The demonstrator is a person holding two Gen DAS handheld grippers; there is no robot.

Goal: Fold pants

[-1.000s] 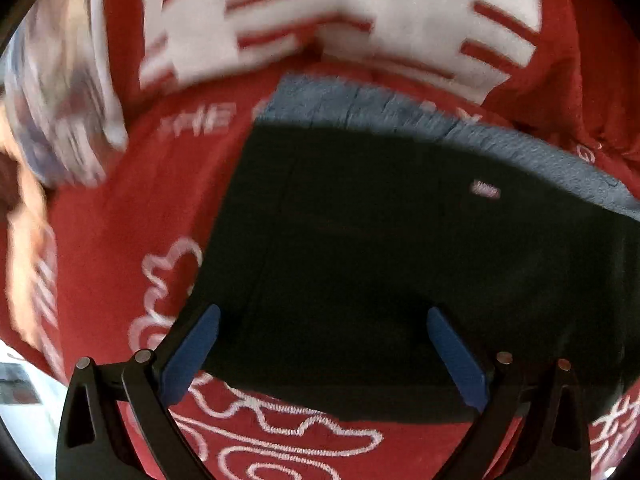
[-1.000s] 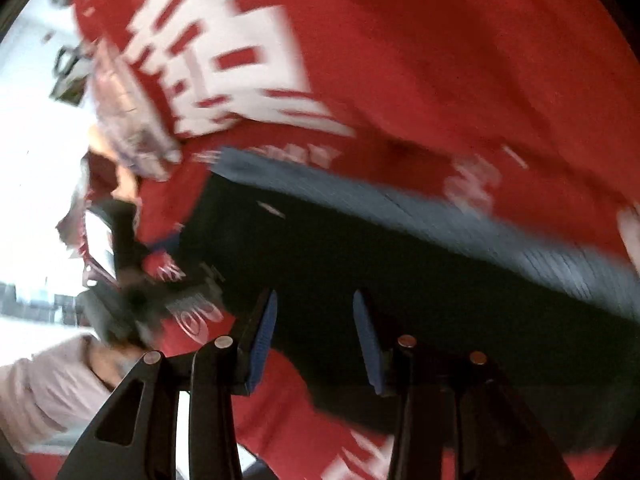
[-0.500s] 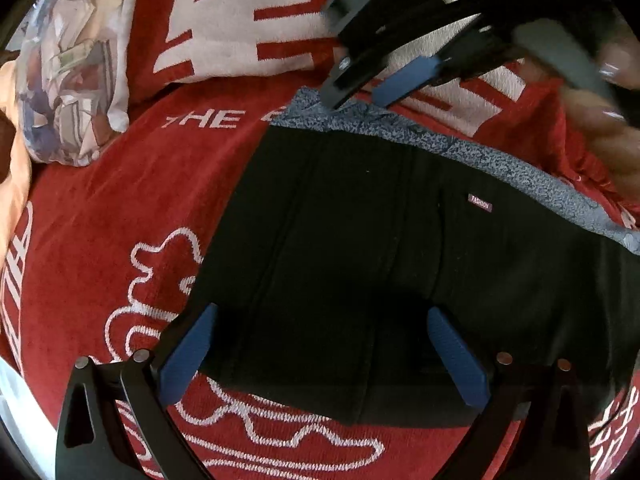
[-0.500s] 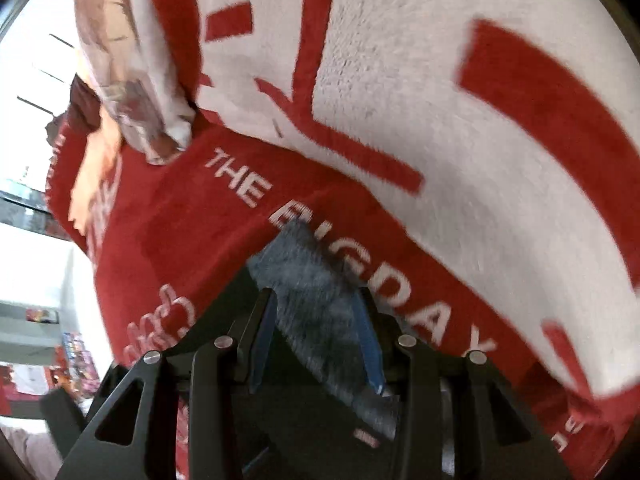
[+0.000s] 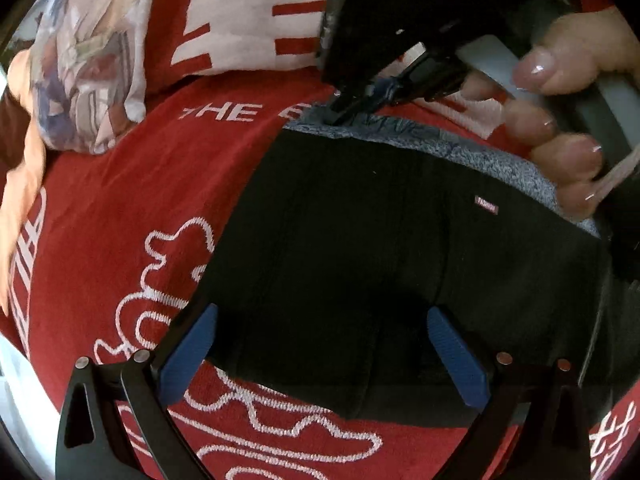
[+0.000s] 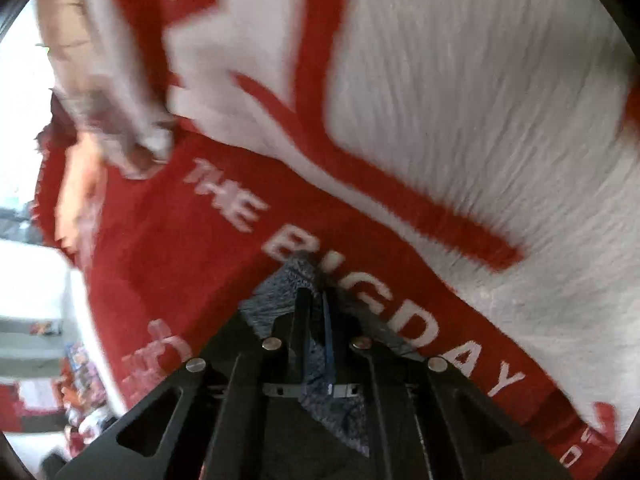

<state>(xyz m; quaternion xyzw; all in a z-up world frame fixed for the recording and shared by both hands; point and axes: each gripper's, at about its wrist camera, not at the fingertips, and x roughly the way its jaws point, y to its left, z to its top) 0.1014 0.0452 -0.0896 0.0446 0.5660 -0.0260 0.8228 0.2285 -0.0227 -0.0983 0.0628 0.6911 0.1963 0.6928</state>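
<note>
Black pants [image 5: 360, 240] with a grey-blue waistband [image 5: 460, 148] lie flat on a red blanket [image 5: 140, 184]. My left gripper [image 5: 320, 314] hovers open over the near edge of the pants, with its blue pads wide apart and nothing gripped. My right gripper [image 5: 348, 108], held by a hand [image 5: 560, 120], is at the far left corner of the waistband. In the right wrist view the right gripper [image 6: 316, 296] is closing, with its jaws almost together and the waistband corner [image 6: 276, 296] pinched between them.
A patterned pillow [image 5: 88, 60] lies at the far left of the bed. A white-and-red blanket [image 6: 440, 80] is bunched behind the waistband. The bed's edge and the room floor [image 6: 36, 320] show at the left.
My right gripper swept over to the far left corner of the waistband, came down, and its jaws closed on the fabric. The left gripper stayed over the near edge, still open.
</note>
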